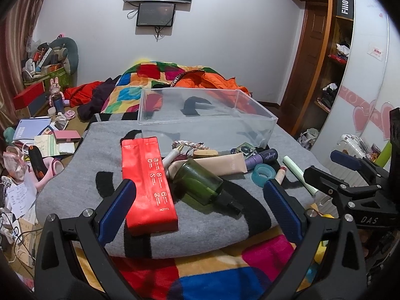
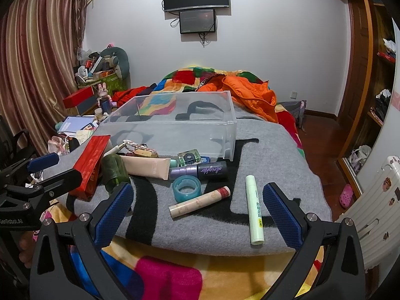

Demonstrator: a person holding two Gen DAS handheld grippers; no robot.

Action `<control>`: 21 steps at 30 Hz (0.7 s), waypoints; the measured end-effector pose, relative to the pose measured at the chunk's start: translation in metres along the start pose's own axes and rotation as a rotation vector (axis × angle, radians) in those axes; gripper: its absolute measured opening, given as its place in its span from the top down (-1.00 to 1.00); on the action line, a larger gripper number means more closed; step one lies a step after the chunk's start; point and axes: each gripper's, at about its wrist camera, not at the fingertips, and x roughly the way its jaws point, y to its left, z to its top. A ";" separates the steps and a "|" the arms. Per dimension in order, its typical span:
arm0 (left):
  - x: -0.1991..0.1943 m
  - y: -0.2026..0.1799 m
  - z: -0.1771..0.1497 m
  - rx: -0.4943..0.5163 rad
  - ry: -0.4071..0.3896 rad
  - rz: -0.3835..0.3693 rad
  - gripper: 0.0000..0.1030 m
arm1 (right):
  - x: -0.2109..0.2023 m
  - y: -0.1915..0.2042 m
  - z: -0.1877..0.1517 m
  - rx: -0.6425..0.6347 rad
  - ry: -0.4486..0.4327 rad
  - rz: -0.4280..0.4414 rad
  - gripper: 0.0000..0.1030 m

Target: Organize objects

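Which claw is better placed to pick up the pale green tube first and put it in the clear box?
Probably the right claw: it is open, and the pale green tube lies just inside its right finger. The left claw frames the red pouch. The clear box is empty.

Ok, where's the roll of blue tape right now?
In the right wrist view the blue tape roll lies on the grey blanket, in front of the purple bottle and just behind the pink tube.
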 end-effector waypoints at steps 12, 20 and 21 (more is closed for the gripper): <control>0.003 0.001 0.000 -0.015 0.021 -0.006 -1.00 | 0.001 0.000 -0.001 -0.002 0.005 0.005 -1.00; 0.007 0.003 -0.002 -0.023 0.032 -0.013 -1.00 | 0.005 0.000 -0.002 0.002 0.017 0.013 -1.00; 0.008 0.004 -0.002 -0.025 0.035 -0.014 -1.00 | 0.006 0.000 -0.003 0.002 0.020 0.013 -1.00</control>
